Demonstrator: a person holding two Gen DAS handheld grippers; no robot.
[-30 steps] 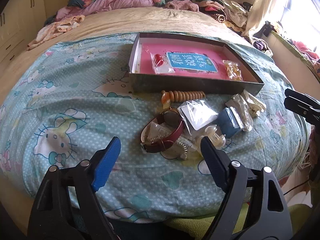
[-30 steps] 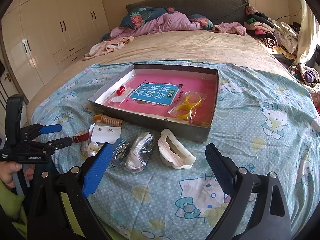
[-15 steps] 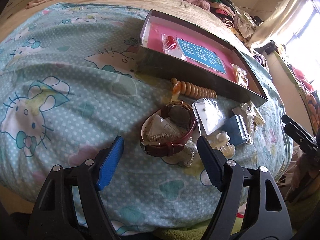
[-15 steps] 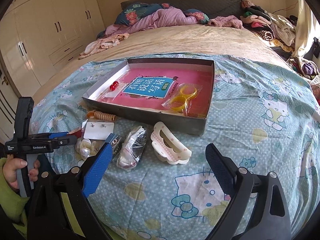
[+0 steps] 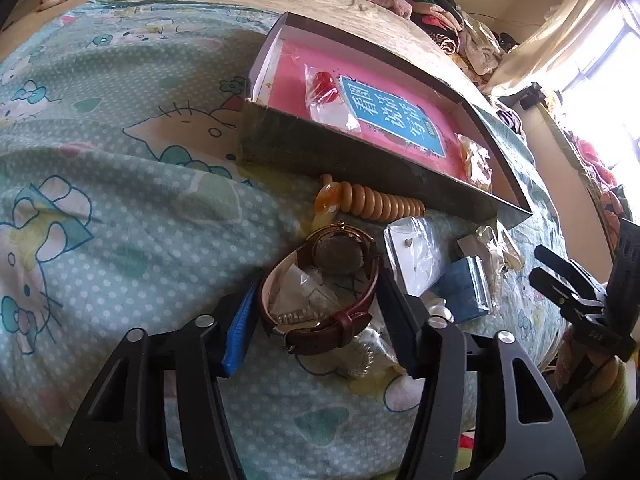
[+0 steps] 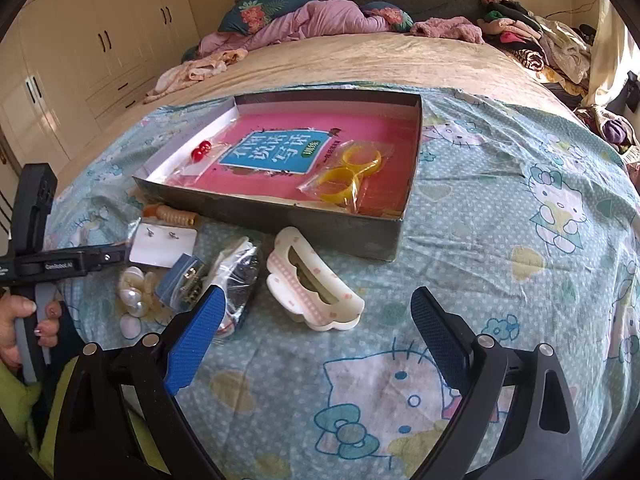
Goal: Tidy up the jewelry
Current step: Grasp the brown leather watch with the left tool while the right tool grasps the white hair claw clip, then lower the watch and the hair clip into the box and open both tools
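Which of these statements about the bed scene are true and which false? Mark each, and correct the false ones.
1. The watch lies between the left tongs' closing jaws. True.
2. The yellow rings lie outside the box. False: they lie bagged inside it.
3. The right tongs stand open and empty. True.
4. The white hair clip rests inside the box. False: it lies on the sheet, in front of the box.
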